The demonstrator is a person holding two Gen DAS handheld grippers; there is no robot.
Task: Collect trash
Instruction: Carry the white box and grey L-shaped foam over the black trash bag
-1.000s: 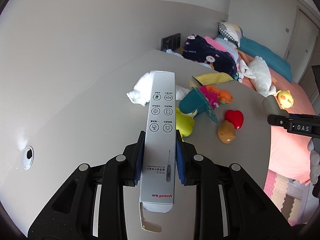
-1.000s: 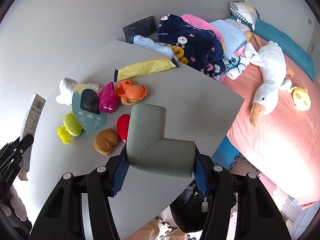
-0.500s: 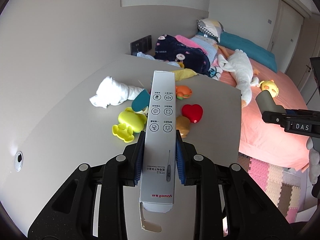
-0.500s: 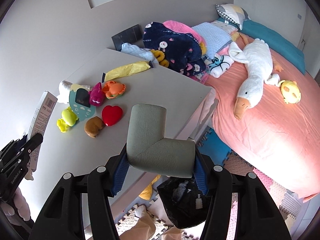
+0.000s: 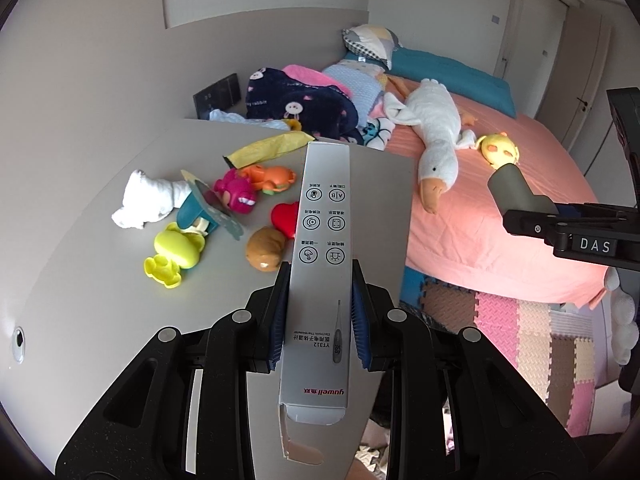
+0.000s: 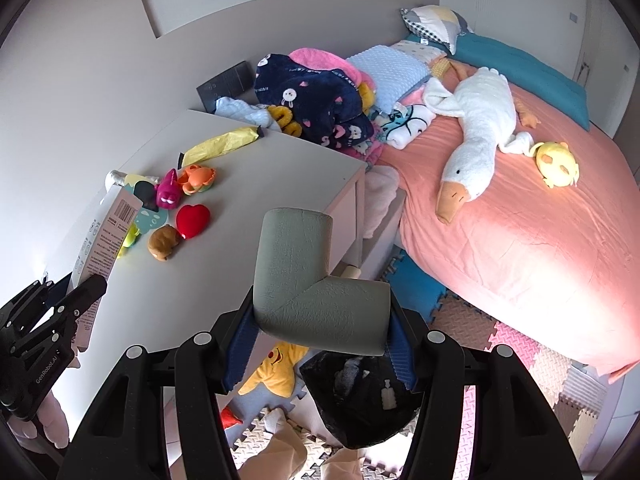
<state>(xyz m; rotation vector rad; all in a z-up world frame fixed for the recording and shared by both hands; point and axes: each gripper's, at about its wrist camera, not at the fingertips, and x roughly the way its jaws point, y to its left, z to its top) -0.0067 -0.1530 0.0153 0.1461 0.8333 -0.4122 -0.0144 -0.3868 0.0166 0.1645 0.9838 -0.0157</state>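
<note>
My left gripper (image 5: 319,312) is shut on a long silver thermometer box (image 5: 322,264), held above the grey table's front edge; the box also shows in the right wrist view (image 6: 106,236). My right gripper (image 6: 320,338) is shut on a grey L-shaped foam corner guard (image 6: 308,276), which also shows in the left wrist view (image 5: 516,194). It hangs off the table, above a black trash bag (image 6: 360,396) on the floor. A crumpled white tissue (image 5: 148,200) and a yellow wrapper (image 5: 268,146) lie on the table.
The grey table (image 6: 280,176) carries several toys: a yellow frog (image 5: 174,254), a red heart (image 6: 193,220), a brown figure (image 6: 162,242), an orange crab (image 6: 196,178). A pink bed (image 6: 540,240) with a plush goose (image 6: 476,128) stands to the right. Foam floor mats (image 5: 532,344) lie below.
Both grippers have pulled back and up from the table toward its front corner. The trash bag has come further into the right wrist view, under the corner guard. Both grips are unchanged.
</note>
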